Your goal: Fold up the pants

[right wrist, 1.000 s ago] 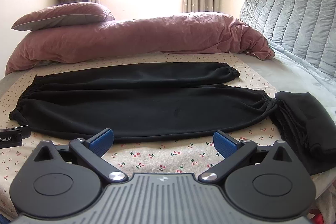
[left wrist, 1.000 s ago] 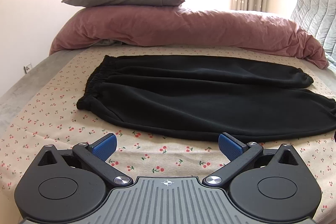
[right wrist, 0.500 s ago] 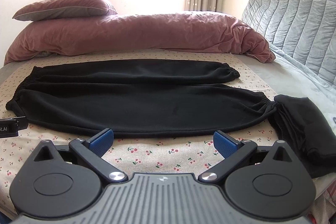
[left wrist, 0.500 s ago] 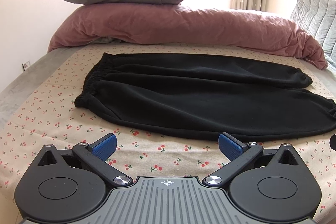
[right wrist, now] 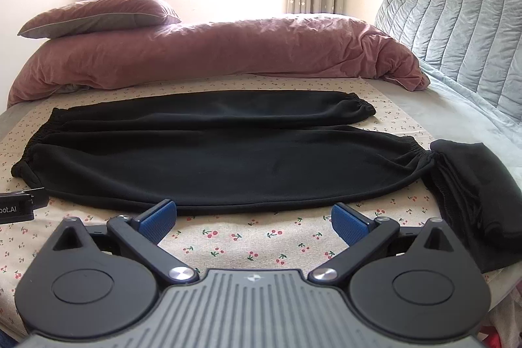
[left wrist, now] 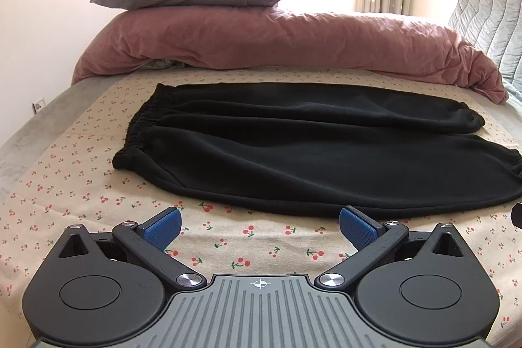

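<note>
Just beyond both tongs, left [left wrist: 259, 225] and right [right wrist: 253, 219], spread apart, lie black pants [left wrist: 293, 152].

The pants [left wrist: 303, 152] are black, of a thick fleece-like cloth, and lie spread flat on the bed [left wrist: 81, 178] — waistband to the left, legs running to the right. The waistband [left wrist: 140, 126] is gathered elastic and bunched into ripples; both leg ends have elastic cuffs, the far cuff [right wrist: 359, 108] stopping shorter than the near cuff [right wrist: 414, 152]. The two legs lie side by side with a shallow crease between them — the near leg wider and slightly bulged, its lower hem curving along the bed's near side.
</note>
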